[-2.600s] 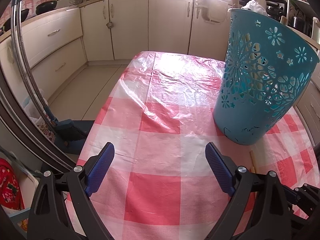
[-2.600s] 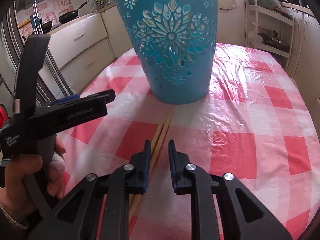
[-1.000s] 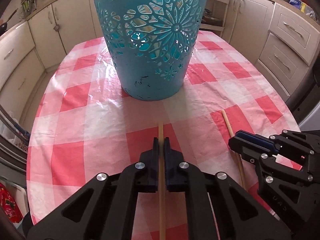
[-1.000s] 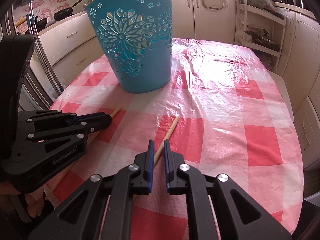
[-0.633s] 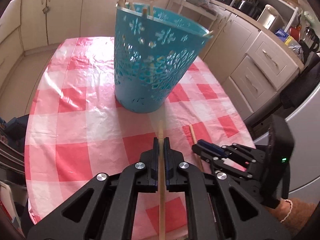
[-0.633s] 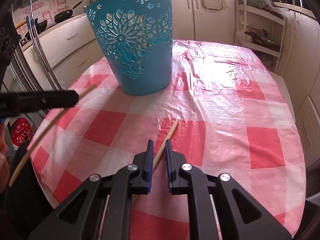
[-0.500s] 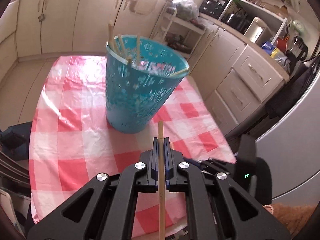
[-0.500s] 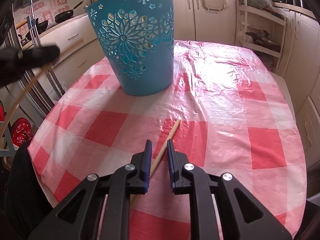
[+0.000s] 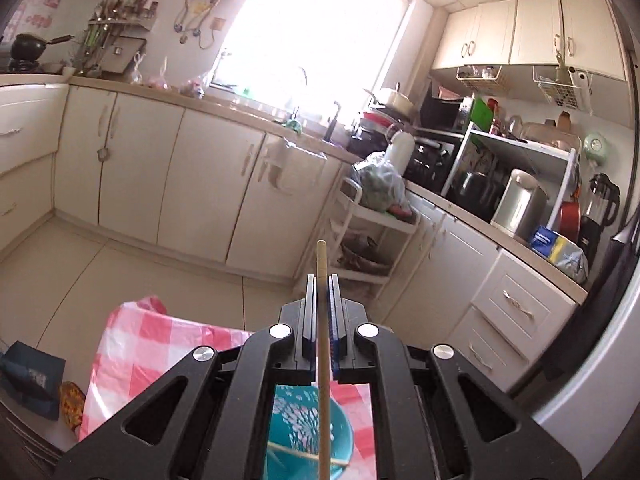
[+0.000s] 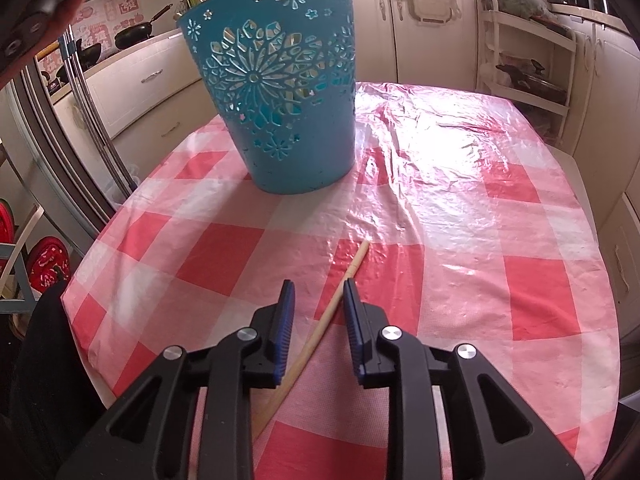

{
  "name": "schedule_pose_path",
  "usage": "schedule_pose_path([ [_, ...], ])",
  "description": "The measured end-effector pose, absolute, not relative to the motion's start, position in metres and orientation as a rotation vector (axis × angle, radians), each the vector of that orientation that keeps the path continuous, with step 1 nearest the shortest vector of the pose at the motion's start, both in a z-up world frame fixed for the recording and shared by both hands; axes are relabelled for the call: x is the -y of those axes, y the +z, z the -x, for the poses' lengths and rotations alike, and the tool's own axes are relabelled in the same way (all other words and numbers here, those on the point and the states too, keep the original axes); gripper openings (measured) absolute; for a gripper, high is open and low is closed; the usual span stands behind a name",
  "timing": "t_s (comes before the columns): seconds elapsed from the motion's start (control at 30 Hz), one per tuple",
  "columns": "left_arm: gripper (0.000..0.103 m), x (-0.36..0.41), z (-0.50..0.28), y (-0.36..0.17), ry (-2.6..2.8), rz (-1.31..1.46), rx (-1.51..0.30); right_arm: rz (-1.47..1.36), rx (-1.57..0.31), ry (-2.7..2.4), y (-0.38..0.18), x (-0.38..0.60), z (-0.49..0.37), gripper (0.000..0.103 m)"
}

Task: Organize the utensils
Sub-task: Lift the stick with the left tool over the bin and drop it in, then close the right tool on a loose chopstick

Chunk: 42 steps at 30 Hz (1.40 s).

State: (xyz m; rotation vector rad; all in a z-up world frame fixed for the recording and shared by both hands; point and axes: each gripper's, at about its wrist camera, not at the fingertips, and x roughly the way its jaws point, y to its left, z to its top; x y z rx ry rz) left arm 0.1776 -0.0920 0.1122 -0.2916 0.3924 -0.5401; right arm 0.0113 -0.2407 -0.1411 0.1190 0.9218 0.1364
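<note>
Left gripper (image 9: 320, 312) clamps one chopstick (image 9: 321, 264) above basket (image 9: 308, 436) | right gripper (image 10: 318, 316) opening astride table chopstick (image 10: 320, 332), unheld | both undeposited

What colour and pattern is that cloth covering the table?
The tablecloth is a glossy red-and-white check, clearest in the right wrist view.

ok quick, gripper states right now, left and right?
Left gripper: shut on a wooden stick, above the blue basket.
Right gripper: jaws opening, holding nothing; second stick lies on the tablecloth between them.
</note>
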Motion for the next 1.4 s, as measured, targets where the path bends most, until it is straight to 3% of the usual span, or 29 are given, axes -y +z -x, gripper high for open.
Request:
schedule_pose_path([
  [0.57,0.005,0.11,-0.214,0.074,-0.373,0.258,-0.352,-0.076,-0.919,0.152,-0.141,0.233,-0.014,0.036],
  [0.9,0.007,0.106,-0.198,0.053,-0.398,0.186,-0.457,-0.068,-0.922,0.155,-0.141,0.233,-0.014,0.036],
  [0.97,0.015,0.096,-0.187,0.05,-0.376,0.189,-0.458,-0.085,-0.925,0.16,-0.14,0.236,-0.014,0.036],
  [1.03,0.041,0.077,-0.17,0.048,-0.327,0.203,-0.439,-0.102,-0.926,0.163,-0.14,0.238,-0.014,0.036],
  [1.13,0.064,0.039,-0.139,0.04,-0.219,0.235,-0.401,-0.101,-0.924,0.155,-0.14,0.238,-0.013,0.033],
  [1.23,0.075,0.01,-0.12,0.011,-0.14,0.241,-0.457,-0.054,-0.919,0.121,-0.14,0.237,-0.012,0.02],
  [1.3,0.077,-0.002,-0.12,-0.016,-0.11,0.224,-0.547,-0.044,-0.921,0.109,-0.139,0.239,-0.013,0.01],
  [1.4,0.077,-0.011,-0.128,-0.063,-0.089,0.209,-0.708,-0.12,-0.941,0.118,-0.139,0.251,-0.013,0.008],
])
